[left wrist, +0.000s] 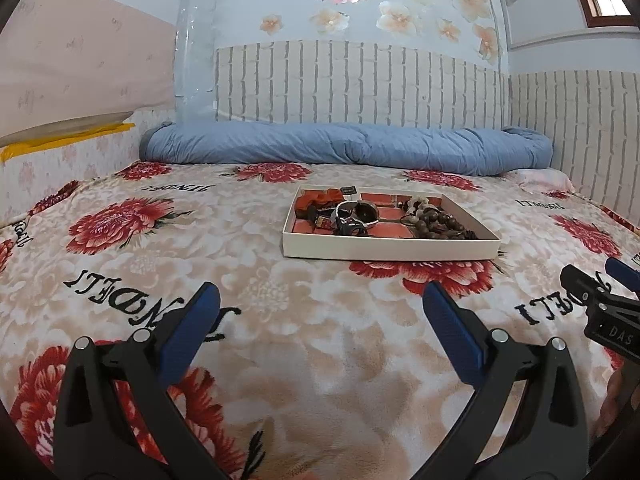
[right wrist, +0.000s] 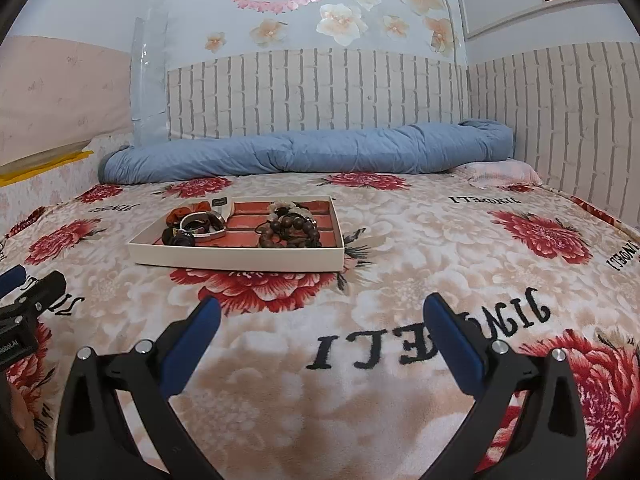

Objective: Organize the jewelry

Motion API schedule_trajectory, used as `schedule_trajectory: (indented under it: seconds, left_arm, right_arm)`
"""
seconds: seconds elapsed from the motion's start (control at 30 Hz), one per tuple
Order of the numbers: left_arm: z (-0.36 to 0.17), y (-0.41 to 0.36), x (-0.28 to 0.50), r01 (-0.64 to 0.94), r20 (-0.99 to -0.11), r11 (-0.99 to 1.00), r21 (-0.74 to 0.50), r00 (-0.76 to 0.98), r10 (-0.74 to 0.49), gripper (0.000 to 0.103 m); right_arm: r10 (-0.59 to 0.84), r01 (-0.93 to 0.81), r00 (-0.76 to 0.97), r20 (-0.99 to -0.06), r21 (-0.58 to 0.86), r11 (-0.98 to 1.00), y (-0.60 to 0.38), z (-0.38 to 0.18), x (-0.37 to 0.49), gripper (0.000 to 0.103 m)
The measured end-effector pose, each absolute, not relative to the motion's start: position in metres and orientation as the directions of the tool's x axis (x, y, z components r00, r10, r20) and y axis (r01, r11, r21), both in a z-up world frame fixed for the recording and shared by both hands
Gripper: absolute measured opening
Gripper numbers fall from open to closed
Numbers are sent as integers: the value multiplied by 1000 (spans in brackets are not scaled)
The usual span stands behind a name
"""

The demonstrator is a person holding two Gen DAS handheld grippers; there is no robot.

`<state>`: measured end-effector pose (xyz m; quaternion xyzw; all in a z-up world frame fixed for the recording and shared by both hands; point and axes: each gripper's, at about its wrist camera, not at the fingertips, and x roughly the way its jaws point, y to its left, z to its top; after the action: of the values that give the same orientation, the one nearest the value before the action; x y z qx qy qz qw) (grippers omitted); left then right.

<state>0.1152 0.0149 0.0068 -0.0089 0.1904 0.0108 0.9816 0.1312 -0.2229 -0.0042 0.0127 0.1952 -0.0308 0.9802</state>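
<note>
A shallow white tray (left wrist: pixel 384 249) with a red brick-pattern bottom lies on the bed, also in the right wrist view (right wrist: pixel 240 261). It holds brown wooden bead bracelets (left wrist: pixel 438 222) (right wrist: pixel 290 229), silver bangles (left wrist: pixel 354 213) (right wrist: pixel 204 226), an orange fabric piece (left wrist: pixel 320 198) (right wrist: pixel 188 211) and small dark items. My left gripper (left wrist: pixel 320 304) is open and empty, low over the blanket, short of the tray. My right gripper (right wrist: pixel 322 314) is open and empty, short of the tray and to its right. Each gripper shows at the edge of the other's view (left wrist: pixel 600 300) (right wrist: pixel 24 292).
The bed is covered by a floral blanket (left wrist: pixel 280 340) with black lettering. A rolled blue quilt (left wrist: pixel 344 146) lies along the far edge against the brick-pattern wall. A pink pillow (right wrist: pixel 504 172) sits at the far right corner. A low ledge runs along the left side.
</note>
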Motion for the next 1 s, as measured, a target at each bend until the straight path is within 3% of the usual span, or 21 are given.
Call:
schedule_trajectory:
  seconds: [1.0]
  left_arm:
    - [8,13,110,-14,-349,1000,-12,937,9,98]
  right_arm:
    - [-58,66,925,-377,8,998,-222,-3,130,99]
